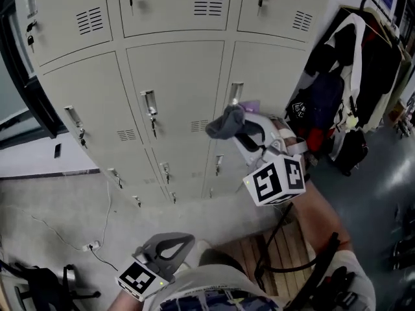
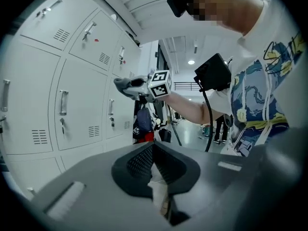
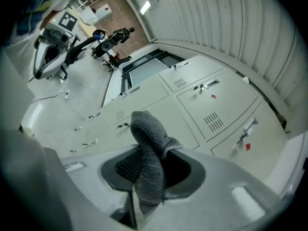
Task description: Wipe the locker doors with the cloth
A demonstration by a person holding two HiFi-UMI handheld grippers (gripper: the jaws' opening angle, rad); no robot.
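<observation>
One grey cloth (image 1: 225, 123) sits pinched in my right gripper (image 3: 150, 150) near the locker doors (image 1: 175, 83); my left gripper (image 2: 153, 145) is pressed together.

Soft, even indoor light lies on the pale locker doors (image 1: 175, 89), and the shadows there are faint. A ceiling lamp (image 2: 191, 61) glows far down the corridor in the left gripper view, where the near body of the left gripper (image 2: 154, 150) is blurred. The cloth (image 3: 149, 158) in the right gripper view is sharp. Both gripper views bend strongly and darken to black at the corners
</observation>
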